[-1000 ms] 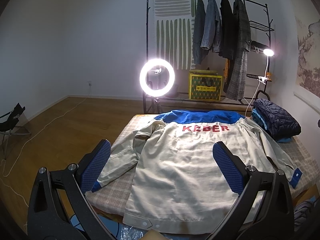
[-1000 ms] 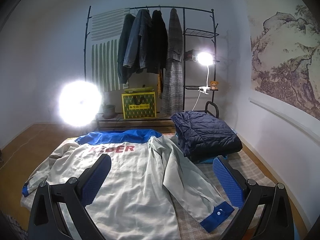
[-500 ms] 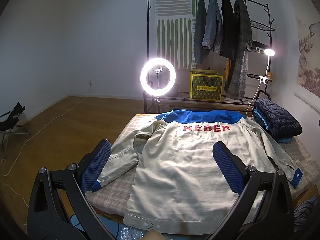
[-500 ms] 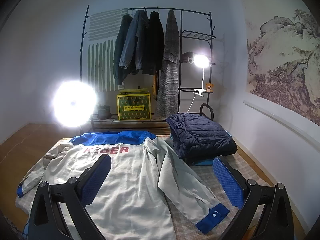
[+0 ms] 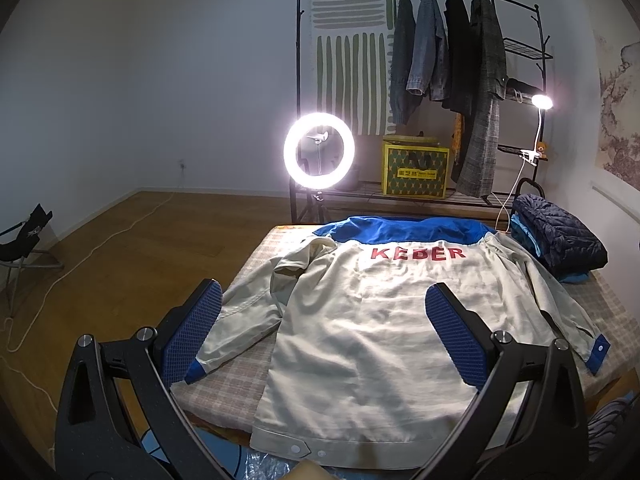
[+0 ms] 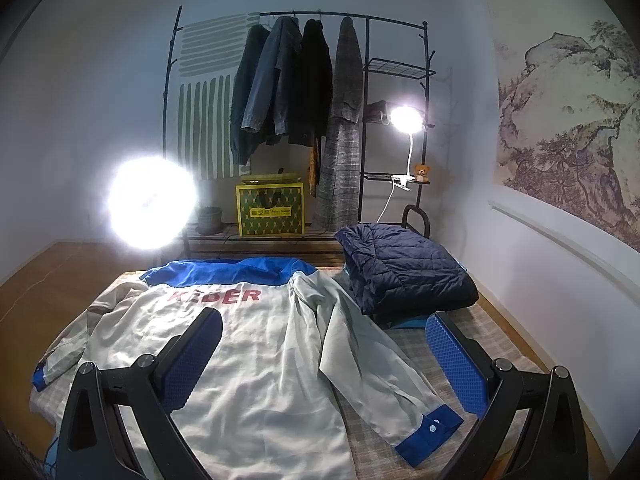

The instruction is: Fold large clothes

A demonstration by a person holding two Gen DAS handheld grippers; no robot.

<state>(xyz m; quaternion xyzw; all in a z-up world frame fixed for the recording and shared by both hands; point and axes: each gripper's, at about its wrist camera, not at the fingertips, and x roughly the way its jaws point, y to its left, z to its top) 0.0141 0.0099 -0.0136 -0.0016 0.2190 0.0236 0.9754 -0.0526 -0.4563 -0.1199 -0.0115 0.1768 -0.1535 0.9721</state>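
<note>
A large cream work jacket [image 5: 380, 320] with a blue collar and red letters KEBER lies back-up and spread flat on the checked table [image 5: 236, 376]. Its sleeves with blue cuffs lie out to each side. My left gripper [image 5: 324, 332] is open and empty, held above the jacket's near hem. In the right wrist view the jacket [image 6: 256, 360] fills the lower left and its right sleeve cuff [image 6: 430, 432] lies near. My right gripper [image 6: 324, 356] is open and empty above the jacket's right side.
A folded navy quilted jacket [image 6: 404, 272] on a blue garment sits at the table's far right corner. Behind the table stand a lit ring light [image 5: 319, 151], a clothes rack with hanging coats [image 5: 444, 52], a yellow box [image 5: 416, 170] and a clip lamp [image 6: 404, 120].
The right wrist view has swung left and down, so the jacket sits more central and closer. The left gripper has hardly moved. Both stay open.
</note>
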